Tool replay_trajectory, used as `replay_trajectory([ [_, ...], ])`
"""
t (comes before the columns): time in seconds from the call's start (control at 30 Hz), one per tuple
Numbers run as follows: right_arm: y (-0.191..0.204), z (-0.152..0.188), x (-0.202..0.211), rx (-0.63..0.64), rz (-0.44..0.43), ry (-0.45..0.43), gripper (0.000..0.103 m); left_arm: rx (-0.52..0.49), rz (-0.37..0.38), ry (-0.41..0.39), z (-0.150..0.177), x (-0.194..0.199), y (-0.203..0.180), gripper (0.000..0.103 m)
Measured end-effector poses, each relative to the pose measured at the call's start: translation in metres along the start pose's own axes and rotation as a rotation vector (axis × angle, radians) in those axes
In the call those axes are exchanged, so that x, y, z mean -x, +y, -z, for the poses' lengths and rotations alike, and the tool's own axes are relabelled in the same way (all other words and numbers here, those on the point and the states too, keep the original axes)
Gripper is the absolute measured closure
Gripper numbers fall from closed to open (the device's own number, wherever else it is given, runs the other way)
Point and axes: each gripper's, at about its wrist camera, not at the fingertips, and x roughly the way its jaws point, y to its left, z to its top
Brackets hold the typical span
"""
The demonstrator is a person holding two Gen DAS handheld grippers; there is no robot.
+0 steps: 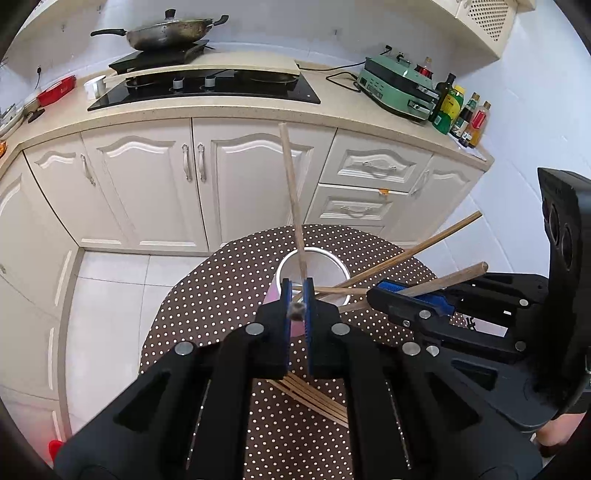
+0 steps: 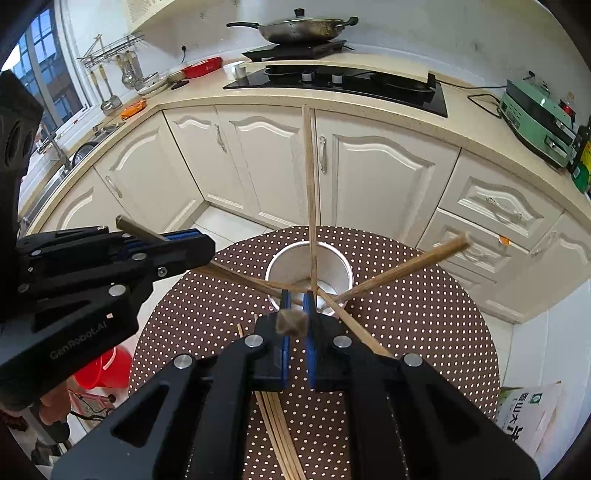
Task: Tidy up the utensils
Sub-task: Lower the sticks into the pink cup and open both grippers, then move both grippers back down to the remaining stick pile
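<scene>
both grippers, left gripper [image 1: 298, 295] and right gripper [image 2: 297, 301], are clamped tight on one chopstick each, tips angled into the cup [image 1: 332, 263] at frame centre (so they drop in upright). loose chopsticks [image 2: 275, 435] lie on the dotted table [image 2: 424, 314] below.

A home kitchen: cream cabinets [image 1: 147, 177] with curved panel doors run beneath a pale stone counter [image 1: 332, 110] fitted with a black glass hob [image 1: 207, 88]. A lidded wok [image 1: 166, 33] sits on a portable cooker, a green tabletop grill [image 1: 399, 86] and sauce bottles [image 1: 461, 110] stand alongside, and ladles [image 2: 107, 88] hang near the window.
</scene>
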Motion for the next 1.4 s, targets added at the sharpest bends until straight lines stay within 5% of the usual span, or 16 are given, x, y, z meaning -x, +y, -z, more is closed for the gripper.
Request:
replay_trajectory([
  [0.2,0.0,0.002,0.013,-0.041,0.003,-0.036,0.08,0.006,-0.008,-0.008,0.0,0.009,0.001,0.093],
  [0.3,0.001,0.004,0.02,-0.043,0.007,-0.052,0.076,0.011,-0.012,-0.029,0.003,0.017,0.001,0.053],
  [0.33,0.001,0.005,0.024,-0.047,0.016,-0.059,0.075,0.016,-0.017,-0.05,0.005,0.022,0.001,0.05],
  [0.83,0.007,0.051,0.064,-0.088,0.036,-0.093,0.069,0.105,0.016,-0.111,0.047,0.047,0.017,0.046],
  [1.17,0.003,0.106,0.007,-0.116,0.023,0.087,0.069,0.21,-0.008,0.131,0.103,-0.017,0.028,0.046],
  [1.4,0.002,0.135,-0.041,-0.106,0.004,0.201,0.069,0.188,-0.027,0.273,0.131,-0.071,0.01,0.046],
])
